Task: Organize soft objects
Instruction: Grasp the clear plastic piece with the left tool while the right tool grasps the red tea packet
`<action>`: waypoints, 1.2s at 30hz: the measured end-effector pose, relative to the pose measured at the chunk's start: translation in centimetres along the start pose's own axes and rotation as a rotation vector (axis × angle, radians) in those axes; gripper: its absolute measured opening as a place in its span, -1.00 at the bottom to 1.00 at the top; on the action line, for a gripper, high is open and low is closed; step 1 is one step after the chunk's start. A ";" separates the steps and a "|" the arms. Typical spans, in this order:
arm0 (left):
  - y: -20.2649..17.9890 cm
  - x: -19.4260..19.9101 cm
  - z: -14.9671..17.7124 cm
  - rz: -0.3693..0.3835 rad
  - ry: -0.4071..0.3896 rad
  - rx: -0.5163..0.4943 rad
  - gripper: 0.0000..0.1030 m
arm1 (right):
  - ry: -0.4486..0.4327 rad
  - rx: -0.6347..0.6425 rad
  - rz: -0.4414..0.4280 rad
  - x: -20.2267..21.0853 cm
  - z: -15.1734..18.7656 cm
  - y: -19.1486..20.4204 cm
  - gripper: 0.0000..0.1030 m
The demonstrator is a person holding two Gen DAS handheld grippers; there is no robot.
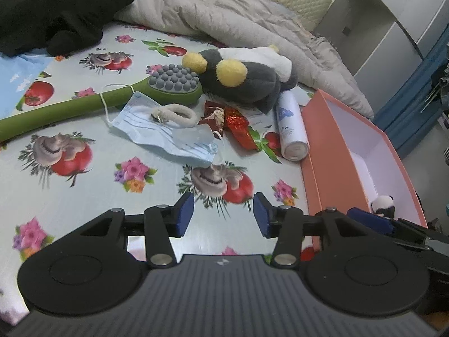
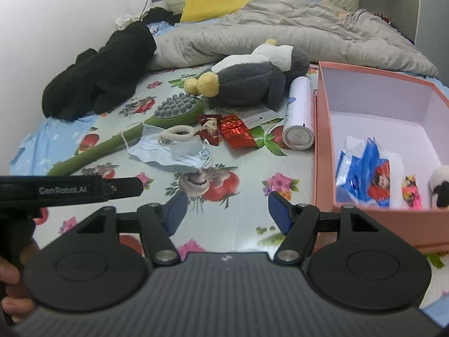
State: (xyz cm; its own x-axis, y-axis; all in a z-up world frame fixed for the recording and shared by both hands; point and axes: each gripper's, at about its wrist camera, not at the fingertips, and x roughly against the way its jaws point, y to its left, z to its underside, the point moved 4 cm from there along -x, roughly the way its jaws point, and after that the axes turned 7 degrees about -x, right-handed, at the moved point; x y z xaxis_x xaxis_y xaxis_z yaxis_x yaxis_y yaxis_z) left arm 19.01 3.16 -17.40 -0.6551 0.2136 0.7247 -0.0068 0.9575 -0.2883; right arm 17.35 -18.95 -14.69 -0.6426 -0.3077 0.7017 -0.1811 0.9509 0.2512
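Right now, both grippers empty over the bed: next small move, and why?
Probably ease the left gripper forward and down to the blue face mask. It is the nearest soft item, straight ahead of the open fingers, and the pink box sits close by.

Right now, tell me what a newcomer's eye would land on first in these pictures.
The grey plush penguin with yellow feet lies on its side mid-bed, against the rumpled beige quilt. Just in front of it, the green massage brush angles across the fruit-print sheet, beside a crumpled blue face mask. At the right, the open pink box already holds a blue packet and a small panda toy.
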 end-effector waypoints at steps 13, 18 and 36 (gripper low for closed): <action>2.9 -9.4 -5.0 -0.031 0.049 0.053 0.37 | 0.079 0.077 0.020 -9.9 -3.2 0.1 -0.21; 4.1 -13.0 -6.3 -0.057 0.065 0.086 0.41 | 0.093 0.107 0.020 -13.5 -4.3 0.2 -0.29; 4.0 -18.1 -7.3 -0.127 0.060 0.026 0.30 | 0.117 0.284 0.048 -20.3 -4.4 1.1 -0.77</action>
State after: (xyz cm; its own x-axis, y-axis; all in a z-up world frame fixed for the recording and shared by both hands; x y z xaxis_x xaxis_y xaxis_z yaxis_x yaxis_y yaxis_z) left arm 36.41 4.56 -27.13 -0.6018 0.1032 0.7920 -0.1065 0.9724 -0.2076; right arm 33.53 -11.81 -25.72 -0.5687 -0.2482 0.7842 -0.3635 0.9311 0.0310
